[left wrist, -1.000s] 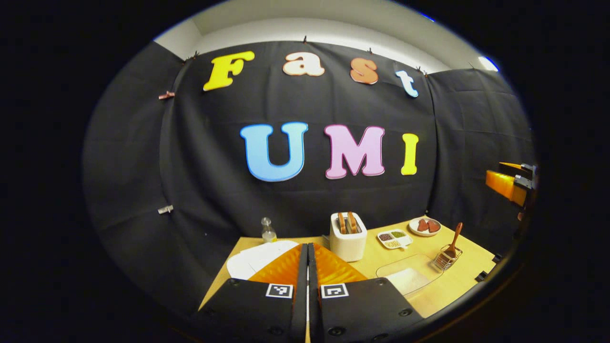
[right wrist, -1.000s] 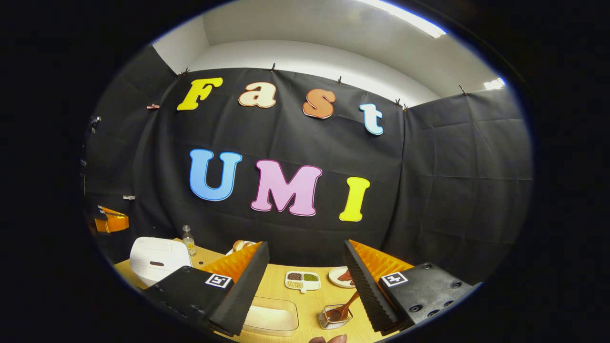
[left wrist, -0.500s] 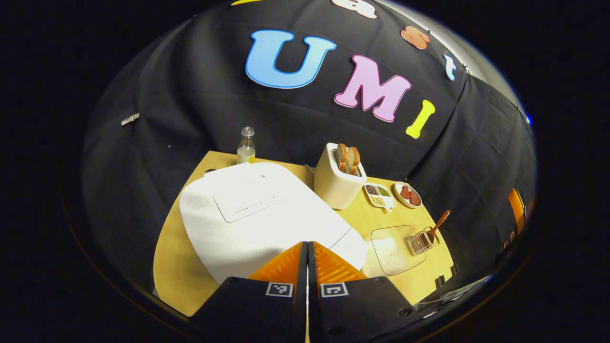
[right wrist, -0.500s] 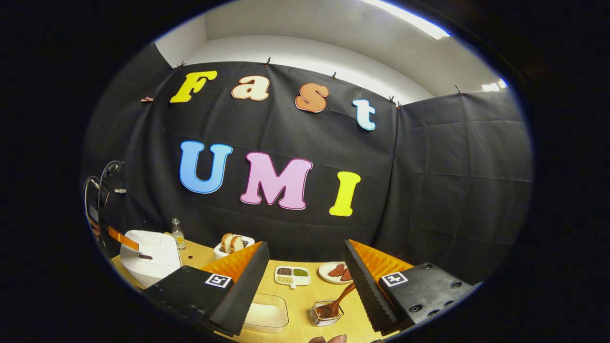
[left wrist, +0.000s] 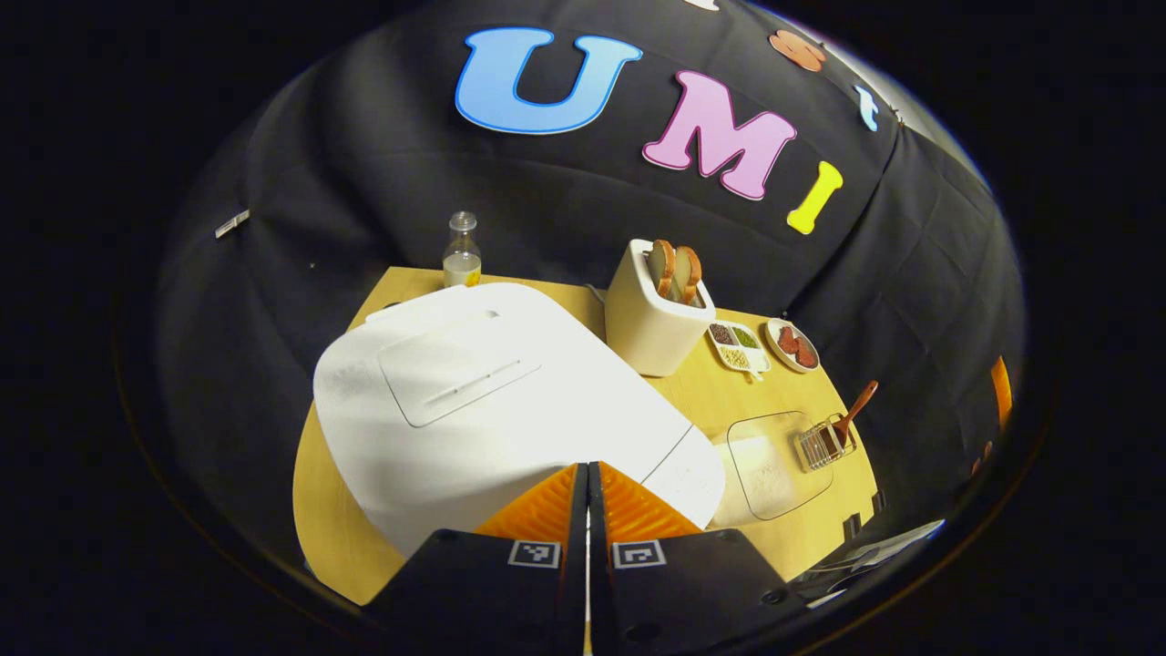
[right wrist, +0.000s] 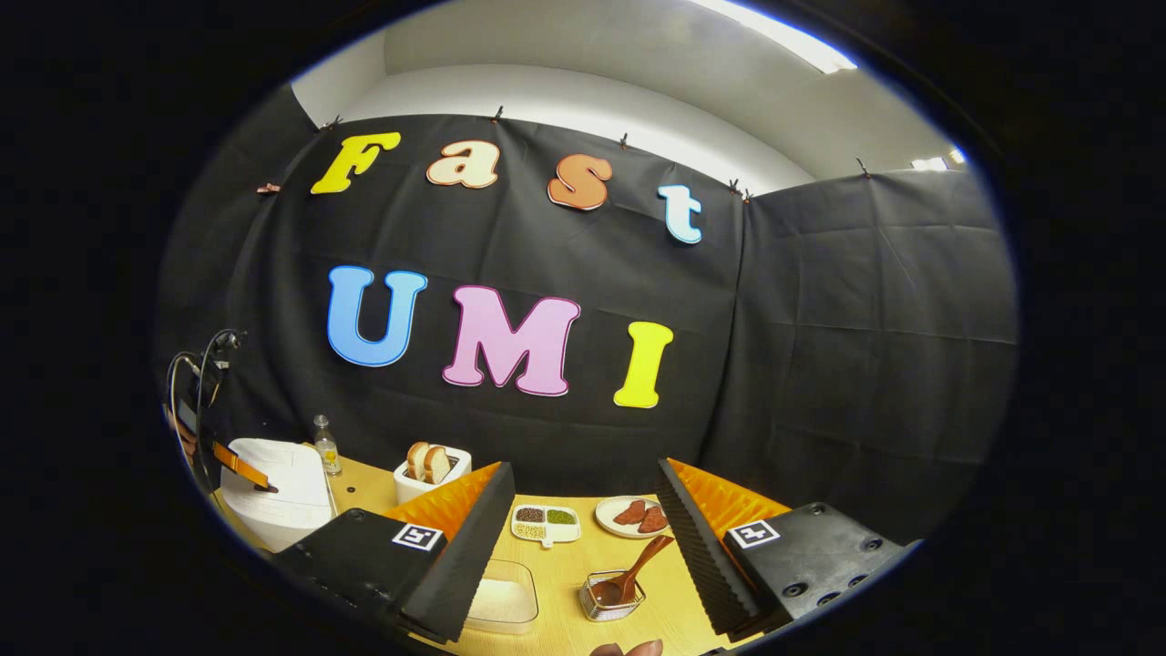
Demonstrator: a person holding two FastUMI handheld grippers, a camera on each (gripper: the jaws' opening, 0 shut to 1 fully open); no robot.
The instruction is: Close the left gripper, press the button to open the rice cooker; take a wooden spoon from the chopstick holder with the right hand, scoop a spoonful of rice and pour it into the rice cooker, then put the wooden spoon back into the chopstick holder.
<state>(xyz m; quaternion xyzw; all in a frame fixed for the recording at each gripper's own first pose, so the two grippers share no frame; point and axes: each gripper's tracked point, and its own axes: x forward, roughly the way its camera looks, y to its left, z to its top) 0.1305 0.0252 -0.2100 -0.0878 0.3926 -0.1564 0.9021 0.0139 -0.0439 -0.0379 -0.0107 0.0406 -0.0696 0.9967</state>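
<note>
Left tongs (left wrist: 588,474) pressed together over cooker (left wrist: 492,410) front edge, lid down. Right tongs (right wrist: 583,510) spread above spoon (right wrist: 629,579) in holder (right wrist: 612,597).

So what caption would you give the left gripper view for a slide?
Shut left gripper poised over the closed white rice cooker, with toaster and wooden spoon behind.

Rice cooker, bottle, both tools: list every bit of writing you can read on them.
No readable text on any.
The rice cooker lid: no legible print.
The bottle: label too small to read.
The left tool and right tool: square black-and-white code markers, no words.
</note>
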